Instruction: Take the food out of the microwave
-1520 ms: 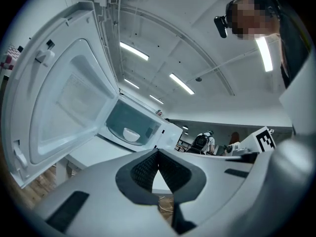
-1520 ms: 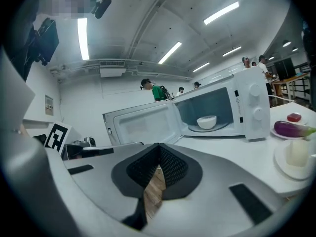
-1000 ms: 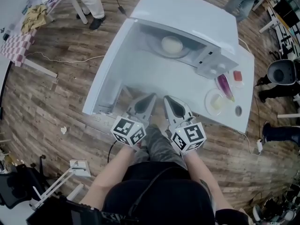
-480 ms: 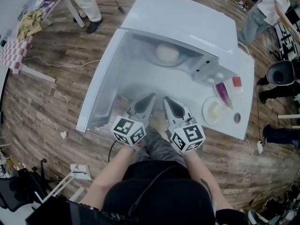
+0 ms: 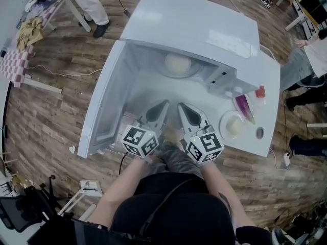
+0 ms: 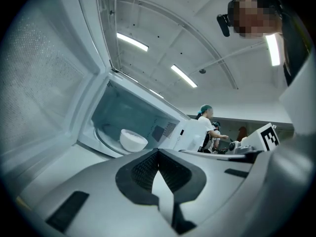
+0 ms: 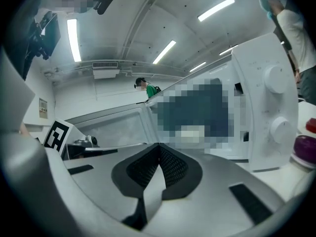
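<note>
A white microwave (image 5: 204, 24) stands on the white table with its door (image 5: 102, 106) swung wide to the left. Inside, on the round turntable, sits a white bowl of food (image 5: 177, 64), also seen as the bowl (image 6: 133, 140) in the left gripper view. My left gripper (image 5: 164, 104) and right gripper (image 5: 180, 106) hover side by side just in front of the open cavity, both shut with nothing between the jaws. In the right gripper view the cavity is partly covered by a mosaic patch, and the microwave's control panel (image 7: 274, 107) with two knobs shows at the right.
On the table right of the microwave lie a white plate (image 5: 232, 125), a purple eggplant-like item (image 5: 243, 107), a small red item (image 5: 260, 92) and a small dark disc (image 5: 259, 132). People stand around the room on the wooden floor.
Both grippers have come closer to the microwave opening, which now sits nearer and lower in the head view. The jaws stayed shut.
</note>
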A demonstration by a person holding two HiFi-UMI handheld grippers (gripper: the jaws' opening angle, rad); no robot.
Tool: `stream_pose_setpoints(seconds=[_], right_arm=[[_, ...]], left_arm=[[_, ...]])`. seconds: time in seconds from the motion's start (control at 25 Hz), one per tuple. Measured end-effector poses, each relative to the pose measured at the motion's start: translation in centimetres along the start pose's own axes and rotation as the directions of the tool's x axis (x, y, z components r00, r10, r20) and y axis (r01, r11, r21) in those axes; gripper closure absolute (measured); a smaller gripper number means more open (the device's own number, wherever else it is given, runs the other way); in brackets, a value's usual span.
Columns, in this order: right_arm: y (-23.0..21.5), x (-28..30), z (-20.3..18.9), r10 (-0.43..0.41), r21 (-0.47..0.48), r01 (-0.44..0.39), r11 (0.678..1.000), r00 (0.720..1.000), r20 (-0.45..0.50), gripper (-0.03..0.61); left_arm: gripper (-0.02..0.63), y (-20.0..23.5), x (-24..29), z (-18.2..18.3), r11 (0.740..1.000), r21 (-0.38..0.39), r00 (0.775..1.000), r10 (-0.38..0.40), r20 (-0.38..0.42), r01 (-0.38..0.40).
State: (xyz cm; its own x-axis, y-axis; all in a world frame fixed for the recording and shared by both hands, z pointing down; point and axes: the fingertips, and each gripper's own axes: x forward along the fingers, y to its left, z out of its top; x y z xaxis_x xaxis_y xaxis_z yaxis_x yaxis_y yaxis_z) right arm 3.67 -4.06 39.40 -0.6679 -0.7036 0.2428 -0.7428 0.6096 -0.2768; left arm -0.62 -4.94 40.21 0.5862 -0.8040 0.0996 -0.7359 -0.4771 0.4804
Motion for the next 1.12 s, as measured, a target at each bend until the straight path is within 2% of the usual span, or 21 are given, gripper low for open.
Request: stream_pose_setpoints(seconds=[0.72, 1.12], right_arm=[[-1.9, 1.9, 1.2, -0.008, 0.004, 0.008, 1.000, 1.000, -0.002, 0.560], [-3.1, 3.8, 1.9, -0.062, 0.010, 0.062, 0.998, 0.998, -0.032, 0.560]], left_arm=[[0.603, 1.7, 1.6, 1.2, 0.999, -0.004, 0.998, 0.052, 0.023, -0.052], [0.603, 2.8, 4.1, 2.2, 1.000, 0.009, 1.000, 0.024, -0.006, -0.023]])
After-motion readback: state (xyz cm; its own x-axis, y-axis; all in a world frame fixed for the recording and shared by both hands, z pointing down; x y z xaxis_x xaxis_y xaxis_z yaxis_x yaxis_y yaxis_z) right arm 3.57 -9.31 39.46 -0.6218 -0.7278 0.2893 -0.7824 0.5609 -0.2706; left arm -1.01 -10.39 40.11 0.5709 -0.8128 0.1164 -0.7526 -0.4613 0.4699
